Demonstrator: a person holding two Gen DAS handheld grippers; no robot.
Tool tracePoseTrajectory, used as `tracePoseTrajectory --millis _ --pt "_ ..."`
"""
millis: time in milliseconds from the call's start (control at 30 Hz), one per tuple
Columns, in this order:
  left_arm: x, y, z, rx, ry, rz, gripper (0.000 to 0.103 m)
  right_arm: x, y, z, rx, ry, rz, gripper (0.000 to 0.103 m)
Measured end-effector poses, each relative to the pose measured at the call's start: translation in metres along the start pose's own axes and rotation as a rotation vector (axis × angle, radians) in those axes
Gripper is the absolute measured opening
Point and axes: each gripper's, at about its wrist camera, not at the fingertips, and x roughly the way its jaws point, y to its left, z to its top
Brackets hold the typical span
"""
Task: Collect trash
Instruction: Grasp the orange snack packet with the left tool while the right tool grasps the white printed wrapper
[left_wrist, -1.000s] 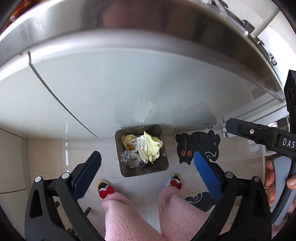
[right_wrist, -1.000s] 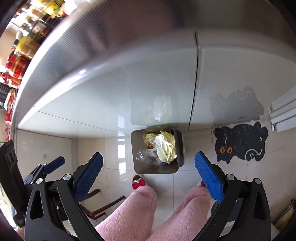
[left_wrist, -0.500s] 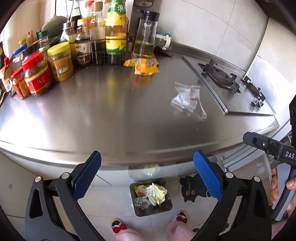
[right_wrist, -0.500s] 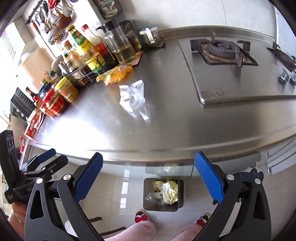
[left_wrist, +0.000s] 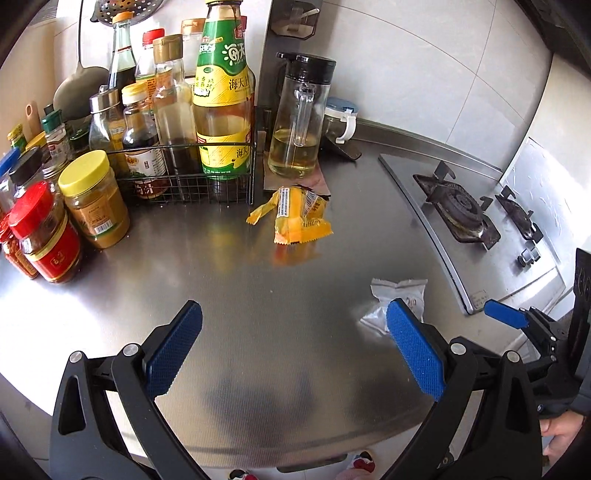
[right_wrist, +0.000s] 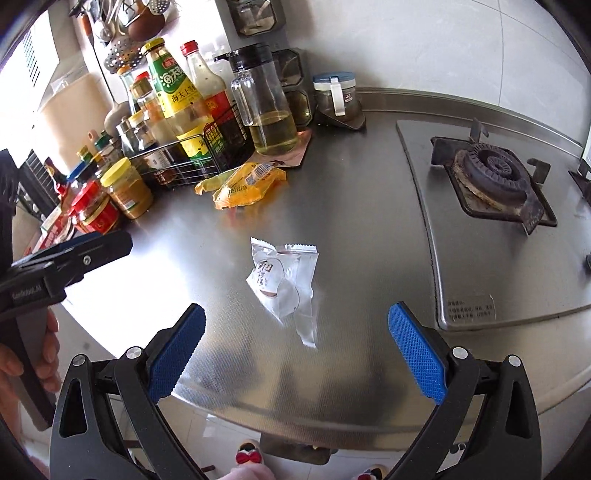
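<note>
Clear wrapper (right_wrist: 283, 283) flat on the steel counter (right_wrist: 362, 206), crumpled, printed side up, roughly mid-counter and just left of the stove (right_wrist: 495, 173). Lined up between the spread blue pads (right_wrist: 176, 354) of the right gripper (right_wrist: 295, 354), ahead of the tips, not touching either one. Fingers wide apart, nothing held. Same wrapper (left_wrist: 400, 295) from the left wrist view: half hidden behind the right-hand blue pad (left_wrist: 413, 350) of the left gripper (left_wrist: 293, 349), off to that side rather than centred. Left gripper fingers also wide apart, nothing between them, only bare counter (left_wrist: 258, 295) there. Yellow wrapper (left_wrist: 295, 218) further back on the counter, well apart from the clear one, lying just in front of the oil jug (left_wrist: 299, 118) and beside the wire rack (left_wrist: 184, 173) of bottles. Tall green-and-yellow labelled bottle (left_wrist: 223, 92) standing in that rack. Yellow-lidded jar (left_wrist: 94, 199) and red-lidded jar (left_wrist: 46, 232) on the counter left of the rack. Small blue-lidded jar (right_wrist: 334, 94) against the back wall, right of the oil jug. Left gripper body visible at the left edge of the right wrist view, hand (right_wrist: 44, 358) on its handle. Slippers (right_wrist: 249, 452) at the bottom edge below the counter lip.
</note>
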Motion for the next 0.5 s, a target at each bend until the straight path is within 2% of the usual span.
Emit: tracePoseTrajectory --millis 100,233,500 --pt "0.024 0.004 0.016 0.003 0.009 0.013 0.095 0.017 0.003 0.002 -0.012 0.016 -0.001 0.1" --pt "0.058 0.01 0.035 -0.003 0.026 0.015 0.095 0.031 0.01 0.006 -0.051 -0.007 -0.024 0.098" --pt "0.118 0.015 0.064 0.003 0.058 0.037 0.095 0.057 0.011 0.017 -0.073 0.006 -0.033 0.087"
